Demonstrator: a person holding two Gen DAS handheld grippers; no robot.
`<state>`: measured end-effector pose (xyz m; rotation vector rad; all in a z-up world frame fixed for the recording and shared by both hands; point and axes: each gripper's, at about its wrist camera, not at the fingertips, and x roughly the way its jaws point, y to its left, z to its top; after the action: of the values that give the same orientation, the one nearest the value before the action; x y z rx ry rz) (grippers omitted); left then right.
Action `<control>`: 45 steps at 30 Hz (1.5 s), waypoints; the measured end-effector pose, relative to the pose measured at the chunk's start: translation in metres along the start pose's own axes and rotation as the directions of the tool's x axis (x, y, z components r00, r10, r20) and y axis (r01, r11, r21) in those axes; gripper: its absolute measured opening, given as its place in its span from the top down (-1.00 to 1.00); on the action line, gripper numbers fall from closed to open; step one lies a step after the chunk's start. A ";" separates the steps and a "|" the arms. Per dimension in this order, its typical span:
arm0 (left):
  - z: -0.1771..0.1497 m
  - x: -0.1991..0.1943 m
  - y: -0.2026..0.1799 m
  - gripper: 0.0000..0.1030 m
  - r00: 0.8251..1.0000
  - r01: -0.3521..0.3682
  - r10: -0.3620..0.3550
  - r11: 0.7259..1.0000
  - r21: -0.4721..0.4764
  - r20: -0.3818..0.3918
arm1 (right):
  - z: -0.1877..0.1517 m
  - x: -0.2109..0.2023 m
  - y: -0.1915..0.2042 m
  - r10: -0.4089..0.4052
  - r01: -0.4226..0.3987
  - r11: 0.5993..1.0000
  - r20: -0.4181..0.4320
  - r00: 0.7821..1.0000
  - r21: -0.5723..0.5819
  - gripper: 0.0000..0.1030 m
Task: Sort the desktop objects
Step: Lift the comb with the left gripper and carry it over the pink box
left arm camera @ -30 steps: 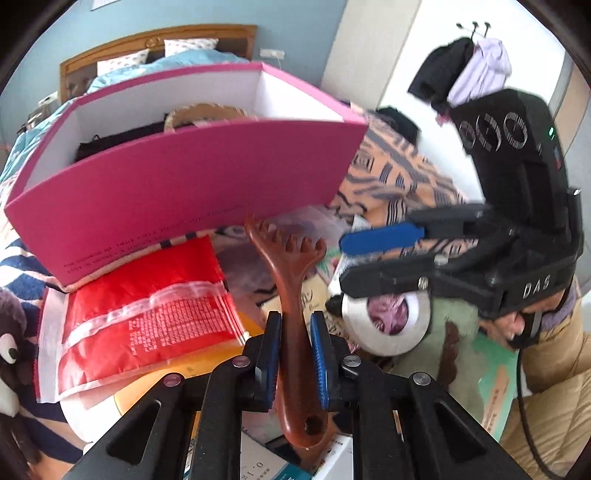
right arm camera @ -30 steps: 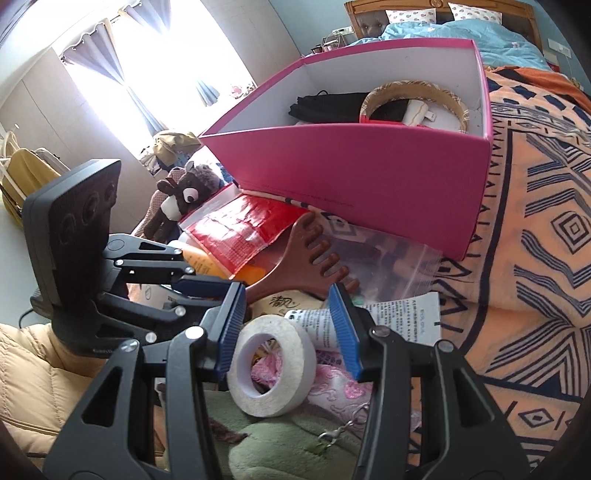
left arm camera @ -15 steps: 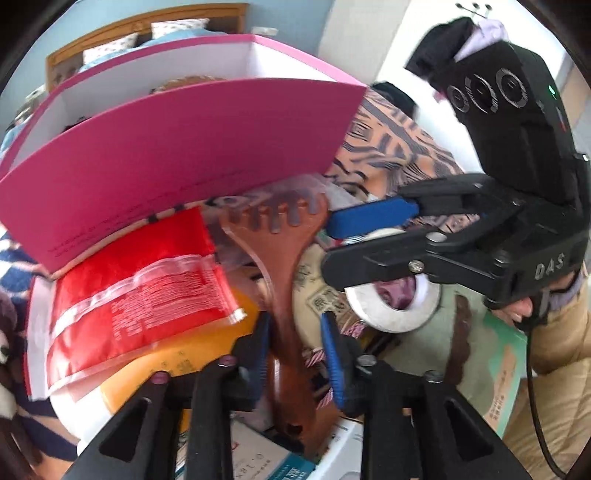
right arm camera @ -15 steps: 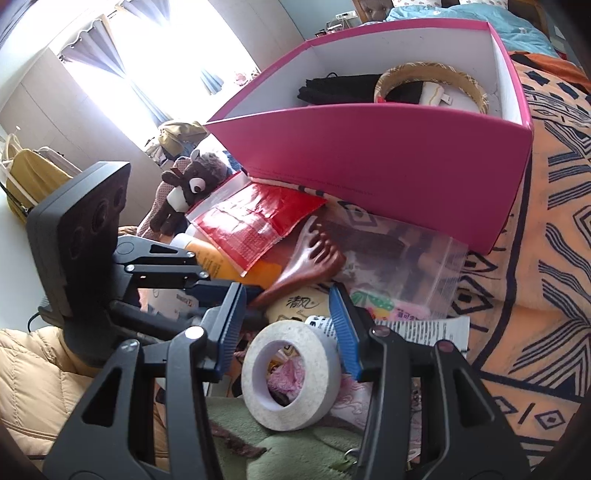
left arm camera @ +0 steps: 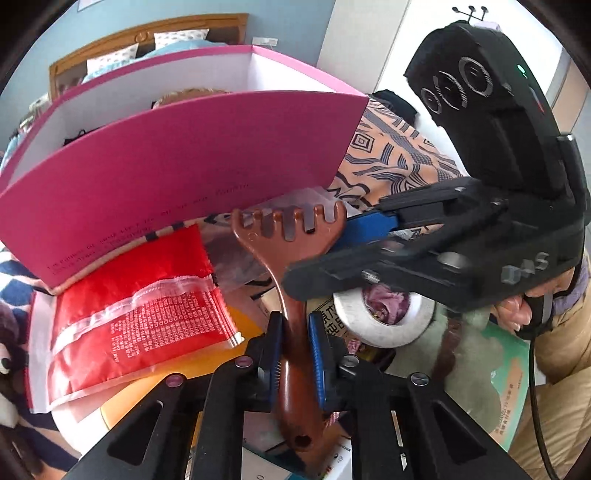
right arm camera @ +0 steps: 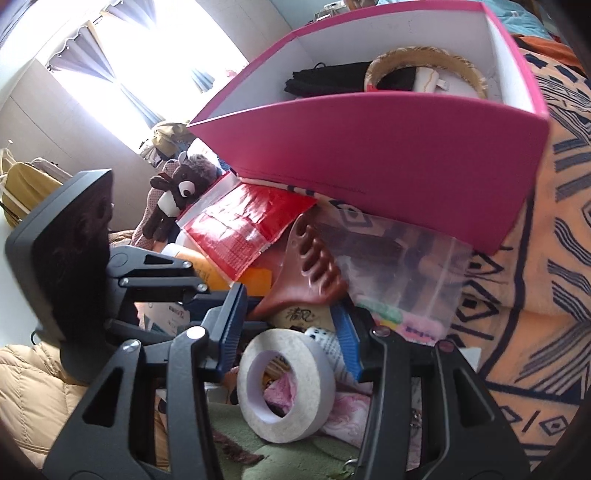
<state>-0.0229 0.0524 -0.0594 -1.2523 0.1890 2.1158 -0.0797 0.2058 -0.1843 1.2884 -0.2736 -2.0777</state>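
Raised letters "DAS" mark the side of the right gripper (left arm camera: 373, 236) in the left wrist view. The red packet (left arm camera: 136, 317) carries small white print, too fine to read, and a line of small dark print along the foot of the pink box (left arm camera: 177, 170) is likewise illegible. A tan item under the comb head bears dark handwritten characters.

The clutter lies on a bed covered by an orange blanket with a dark geometric pattern (right arm camera: 554, 295). A wooden headboard (left arm camera: 147, 33) and blue wall stand behind, with a curtained bright window (right arm camera: 122, 62) to one side. A brown plush toy (right arm camera: 177, 192) sits beside the box.

The left gripper (left arm camera: 295, 347) has its fingers pressed onto the handle of the brown comb (left arm camera: 291, 251); the toothed head projects forward, just below the box front. The right gripper's fingers are closing; the roll of white tape (right arm camera: 284, 384) lies between and just below them, and contact cannot be told.
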 end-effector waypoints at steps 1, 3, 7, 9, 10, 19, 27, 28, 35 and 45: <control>0.000 0.000 0.000 0.73 1.000 0.001 -0.001 1.000 -0.004 0.002 | 0.002 0.002 0.001 -0.015 0.015 1.000 -0.001 1.000 -0.005 0.30; 0.000 -0.001 0.003 0.73 1.000 0.016 -0.016 1.000 -0.019 0.007 | 0.002 0.003 0.001 -0.026 0.026 1.000 0.003 1.000 -0.010 0.44; 0.002 -0.005 0.003 0.70 0.999 0.023 -0.023 1.000 -0.015 0.031 | -0.002 -0.004 0.002 -0.013 0.014 1.000 0.054 0.998 -0.020 0.50; 0.006 -0.009 0.004 0.62 0.999 0.020 -0.019 1.000 -0.015 0.050 | -0.003 -0.008 0.004 -0.006 0.008 1.000 0.077 0.997 -0.030 0.53; 0.008 -0.012 0.004 0.55 0.998 0.018 -0.017 1.000 -0.016 0.063 | -0.002 -0.009 0.005 -0.001 0.003 1.000 0.085 0.996 -0.028 0.56; 0.029 -0.032 0.005 0.50 0.988 0.023 -0.024 1.000 0.008 0.150 | 0.009 -0.031 0.020 0.034 -0.020 0.997 0.182 0.983 -0.074 0.71; 0.044 -0.063 0.005 0.50 0.976 0.015 -0.022 0.999 0.034 0.215 | 0.024 -0.050 0.030 0.035 -0.009 0.995 0.245 0.969 -0.104 0.73; 0.048 -0.063 0.005 0.50 0.975 0.014 -0.021 0.999 0.037 0.220 | 0.026 -0.054 0.031 0.033 -0.005 0.994 0.256 0.966 -0.109 0.73; 0.072 -0.069 0.004 0.50 0.965 0.019 -0.029 0.999 0.044 0.260 | 0.042 -0.077 0.033 0.018 0.023 0.991 0.310 0.951 -0.128 0.73; 0.106 -0.074 0.006 0.50 0.957 0.003 -0.017 0.999 0.049 0.288 | 0.067 -0.096 0.028 0.003 0.052 0.988 0.357 0.934 -0.143 0.73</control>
<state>-0.0800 0.0593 0.0561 -0.9004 0.1041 2.2416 -0.0970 0.2348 -0.0687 0.8237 -0.2537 -2.3002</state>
